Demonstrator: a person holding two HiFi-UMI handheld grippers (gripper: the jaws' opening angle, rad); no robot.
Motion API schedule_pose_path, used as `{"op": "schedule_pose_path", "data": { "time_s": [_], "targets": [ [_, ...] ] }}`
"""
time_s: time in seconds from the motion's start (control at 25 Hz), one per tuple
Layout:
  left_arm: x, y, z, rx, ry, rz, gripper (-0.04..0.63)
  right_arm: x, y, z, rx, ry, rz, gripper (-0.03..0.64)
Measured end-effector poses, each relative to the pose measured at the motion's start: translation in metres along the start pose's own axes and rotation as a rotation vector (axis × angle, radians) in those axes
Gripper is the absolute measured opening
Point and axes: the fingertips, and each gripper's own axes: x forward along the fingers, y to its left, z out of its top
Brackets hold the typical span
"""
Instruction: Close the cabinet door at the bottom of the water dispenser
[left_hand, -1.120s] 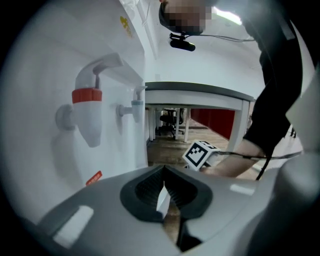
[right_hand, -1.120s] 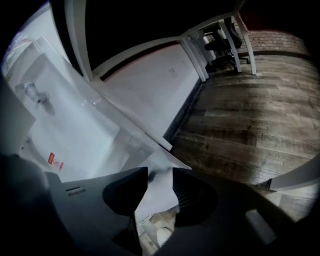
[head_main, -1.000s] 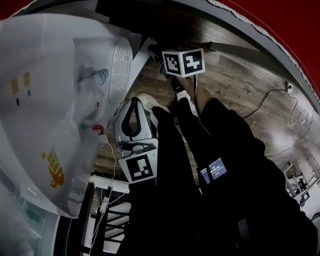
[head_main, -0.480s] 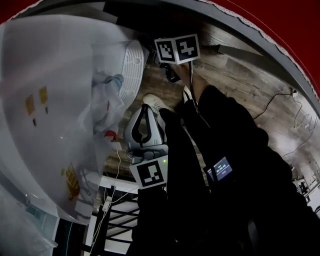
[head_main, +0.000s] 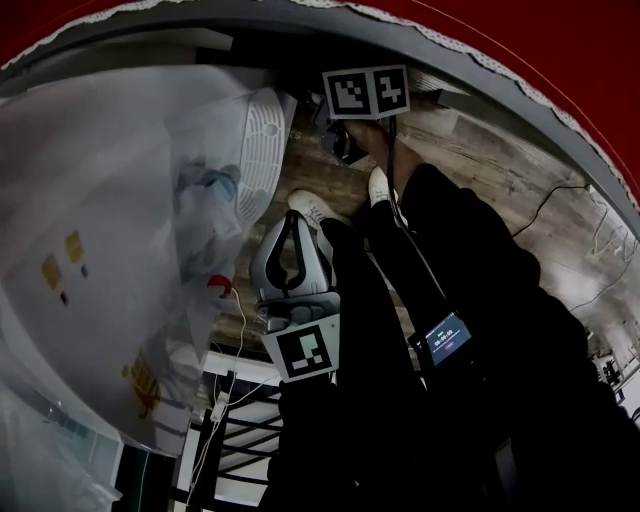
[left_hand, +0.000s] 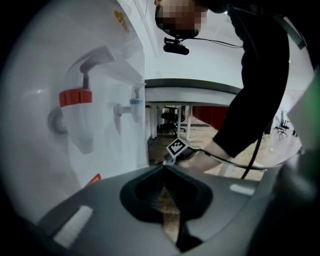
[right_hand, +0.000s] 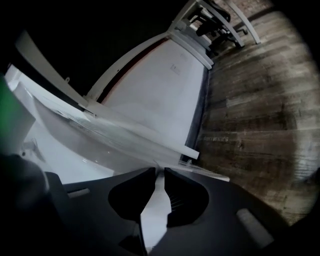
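Note:
The white water dispenser (head_main: 120, 250) fills the left of the head view; its red tap (left_hand: 75, 96) and blue tap (left_hand: 136, 101) show in the left gripper view. In the right gripper view the white cabinet door (right_hand: 100, 145) stands open, seen edge-on low by the wooden floor. My right gripper (right_hand: 159, 171) is closing its jaws on that door's edge, and white panel fills the narrow gap from pad to pad. In the head view the right gripper (head_main: 338, 145) is at the top, under its marker cube. My left gripper (head_main: 297, 218) (left_hand: 164, 168) hangs shut and empty in front of the taps.
The person's dark legs and white shoes (head_main: 312, 208) stand right beside the dispenser's base. A cable (head_main: 545, 200) trails over the wooden floor (right_hand: 260, 115) at right. White-framed furniture (right_hand: 215, 20) stands further back, and a dark rack (head_main: 230, 420) sits below the left gripper.
The right gripper has moved up the head view toward the dispenser's base. The whole view has shifted slightly. The left gripper has kept its place.

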Motion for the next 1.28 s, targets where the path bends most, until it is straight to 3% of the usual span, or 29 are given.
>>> {"op": "schedule_pose_path", "data": {
  "time_s": [0.16,0.4,0.56,0.64,0.72,0.84,0.92,1.28],
  "targets": [
    [0.004,0.002,-0.003,0.006,0.008,0.010,0.008,-0.001,0.003,0.000,0.047,0.064,0.093,0.020],
    [0.006,0.000,0.003,0.000,0.014,0.019,0.008,-0.032,0.004,-0.013,-0.194,0.145,0.023,0.007],
    [-0.009,-0.007,0.028,0.003,0.001,0.000,0.008,-0.085,0.019,-0.040,-0.022,0.170,0.095,0.000],
    [-0.023,-0.015,0.037,0.038,0.018,-0.029,0.008,-0.119,0.027,-0.053,0.005,0.151,0.090,0.000],
    [-0.031,-0.021,0.049,0.085,0.031,-0.055,0.008,-0.147,0.035,-0.054,-0.067,0.147,0.062,-0.002],
    [-0.048,-0.026,0.090,0.028,-0.055,-0.041,0.008,-0.184,0.067,-0.040,-0.219,0.139,0.018,-0.002],
    [-0.071,-0.031,0.110,0.014,-0.065,-0.050,0.008,-0.213,0.098,-0.032,-0.313,0.108,-0.020,0.000],
    [-0.150,-0.028,0.229,-0.006,-0.224,-0.090,0.008,-0.333,0.257,0.075,-0.718,-0.280,-0.218,-0.002]
  ]
}}
